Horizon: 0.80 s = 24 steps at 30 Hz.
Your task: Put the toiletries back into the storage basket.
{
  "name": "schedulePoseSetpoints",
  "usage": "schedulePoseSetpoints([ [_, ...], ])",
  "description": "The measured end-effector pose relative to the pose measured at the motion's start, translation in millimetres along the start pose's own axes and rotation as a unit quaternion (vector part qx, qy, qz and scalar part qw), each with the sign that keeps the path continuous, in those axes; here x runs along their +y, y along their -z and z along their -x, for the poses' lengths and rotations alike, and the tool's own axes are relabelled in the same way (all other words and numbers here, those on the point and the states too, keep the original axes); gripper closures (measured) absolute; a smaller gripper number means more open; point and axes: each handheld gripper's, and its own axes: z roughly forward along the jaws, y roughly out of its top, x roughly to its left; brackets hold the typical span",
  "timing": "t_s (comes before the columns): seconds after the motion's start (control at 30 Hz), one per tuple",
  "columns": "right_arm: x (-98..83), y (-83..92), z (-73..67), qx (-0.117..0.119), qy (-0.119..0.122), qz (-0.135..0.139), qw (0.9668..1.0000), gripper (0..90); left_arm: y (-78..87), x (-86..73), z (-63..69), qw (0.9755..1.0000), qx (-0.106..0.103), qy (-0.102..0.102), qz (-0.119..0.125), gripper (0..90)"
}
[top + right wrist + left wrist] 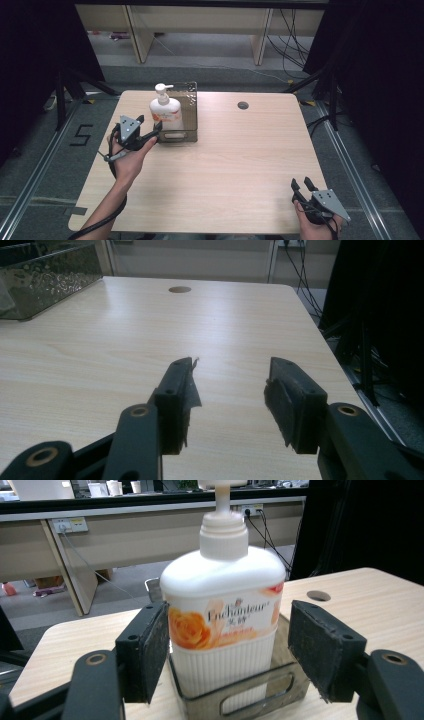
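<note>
A white pump bottle (223, 610) printed with orange roses is seen in a smoky transparent bin (190, 107); the table (240, 160) is pale woodgrain.

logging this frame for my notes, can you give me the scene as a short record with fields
work in hand: left gripper open, jaws either side of the white plastic pump bottle with orange rose label; contact unclear
bottle place: upright inside the clear smoky plastic bin
bin place: far left part of the light wooden table
right gripper: open, holds nothing, near right corner of the table
table feature: round cable hole at the far edge
</note>
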Motion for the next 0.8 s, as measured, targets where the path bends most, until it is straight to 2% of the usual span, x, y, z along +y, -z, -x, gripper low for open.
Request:
schedulePoseSetpoints([
  [0.27,-0.3,-0.3,-0.2,0.003,-0.003,-0.001,1.0,53.4,7.2,-22.4,-3.1,0.9999,-0.007,-0.004,-0.006,32.8],
  [0.33,-0.3,-0.4,0.5,0.0,0.003,0.002,1.0,53.3,8.8,-28.4,-4.7,0.9999,-0.009,-0.006,-0.012,32.9],
  [0.4,-0.1,0.5,0.1,-0.001,0.002,-0.01,1.0,53.2,10.2,-34.7,-7.0,0.9999,-0.01,-0.004,-0.013,32.8],
  [0.5,-0.6,-0.3,-0.9,0.003,-0.004,-0.006,1.0,53.1,12.2,-45.2,-11.1,0.9997,-0.009,-0.006,-0.022,33.0],
  [0.6,-1.0,-1.8,0.3,0.003,0.004,0.005,1.0,52.8,13.8,-57.2,-14.3,0.9994,-0.009,-0.007,-0.031,33.0],
  [0.8,-0.8,-1.1,-0.7,0.003,-0.001,-0.003,1.0,52.7,16.2,-77.4,-20.1,0.9989,-0.014,-0.009,-0.044,33.0],
])
